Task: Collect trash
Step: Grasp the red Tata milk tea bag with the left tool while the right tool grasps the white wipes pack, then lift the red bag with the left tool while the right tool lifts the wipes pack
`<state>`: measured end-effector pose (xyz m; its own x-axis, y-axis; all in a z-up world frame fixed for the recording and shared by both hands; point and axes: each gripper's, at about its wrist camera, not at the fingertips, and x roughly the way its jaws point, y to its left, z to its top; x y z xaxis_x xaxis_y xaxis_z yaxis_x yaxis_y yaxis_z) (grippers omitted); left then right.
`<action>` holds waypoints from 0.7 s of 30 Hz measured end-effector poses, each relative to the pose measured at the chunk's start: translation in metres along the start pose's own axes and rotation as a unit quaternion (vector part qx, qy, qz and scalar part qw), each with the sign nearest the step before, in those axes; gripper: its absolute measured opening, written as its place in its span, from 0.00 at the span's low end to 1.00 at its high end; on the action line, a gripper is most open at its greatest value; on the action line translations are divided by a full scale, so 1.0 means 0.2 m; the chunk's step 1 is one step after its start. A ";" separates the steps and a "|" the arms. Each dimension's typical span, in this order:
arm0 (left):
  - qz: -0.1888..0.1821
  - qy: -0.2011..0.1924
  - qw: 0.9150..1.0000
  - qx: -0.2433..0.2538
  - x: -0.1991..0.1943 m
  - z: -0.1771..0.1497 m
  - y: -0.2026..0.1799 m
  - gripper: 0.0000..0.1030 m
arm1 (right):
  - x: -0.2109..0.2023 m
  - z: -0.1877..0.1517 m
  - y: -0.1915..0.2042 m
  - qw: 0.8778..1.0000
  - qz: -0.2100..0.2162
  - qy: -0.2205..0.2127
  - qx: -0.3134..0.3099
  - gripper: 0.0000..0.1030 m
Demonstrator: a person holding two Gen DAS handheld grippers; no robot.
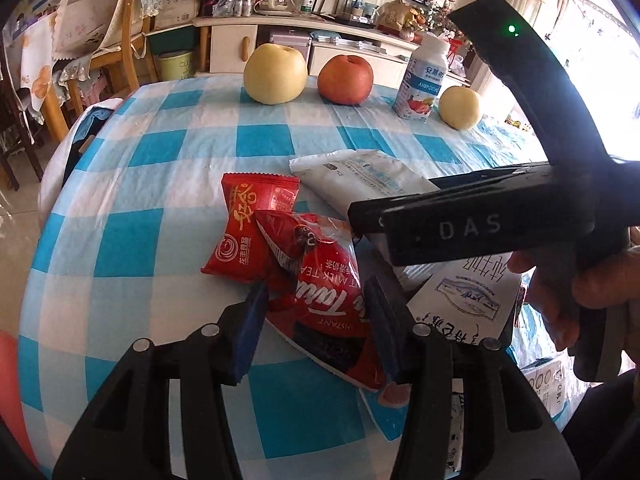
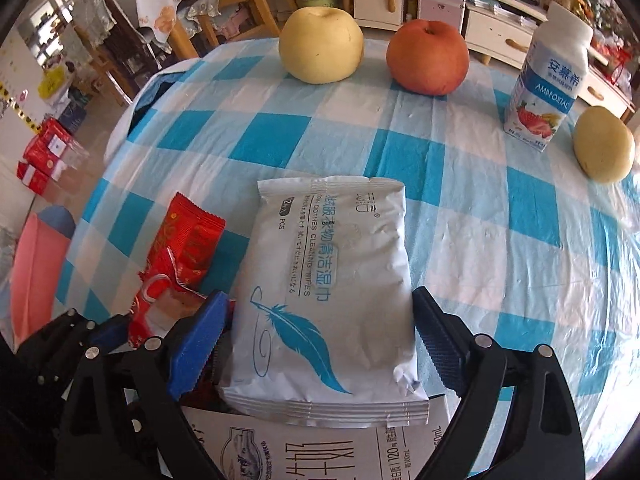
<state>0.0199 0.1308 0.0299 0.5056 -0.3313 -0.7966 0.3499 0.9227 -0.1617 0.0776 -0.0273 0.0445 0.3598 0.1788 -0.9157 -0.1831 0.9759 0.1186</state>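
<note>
On the blue-checked tablecloth (image 1: pixel 160 152) lies a small pile of trash. A red milk tea packet (image 1: pixel 320 300) sits between the blue pads of my left gripper (image 1: pixel 318 328), which is open, with the pads close beside the packet. A red snack wrapper (image 1: pixel 248 232) lies just past it. My right gripper (image 2: pixel 320 340) is open wide and straddles a white wet-wipes pack (image 2: pixel 328 280) without pressing on it. Under the pack's near end lies a flattened white milk carton (image 2: pixel 320 452). A hand (image 1: pixel 592 284) grips the right tool's black body.
At the table's far edge stand a large yellow pear (image 2: pixel 320 44), a red apple (image 2: pixel 428 56), a yoghurt bottle (image 2: pixel 548 80) and a small pear (image 2: pixel 604 148). A pink container (image 2: pixel 36 276) sits below the table's left edge. Chairs and a cabinet lie beyond.
</note>
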 end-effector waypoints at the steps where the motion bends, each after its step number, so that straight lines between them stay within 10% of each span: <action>1: 0.002 -0.001 1.000 0.000 0.00 0.00 0.00 0.48 | 0.00 0.00 -0.01 1.000 -0.005 -0.002 0.000 0.88; 21: -0.023 -0.022 0.998 -0.061 -0.11 0.00 0.12 0.37 | 0.06 -0.03 0.06 0.997 -0.046 0.008 -0.053 0.77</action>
<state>0.0167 0.1607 0.0433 0.5269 -0.3801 -0.7602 0.2763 0.9225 -0.2697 0.0748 -0.0150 0.0329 0.3649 0.0859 -0.9271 -0.2467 0.9691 -0.0074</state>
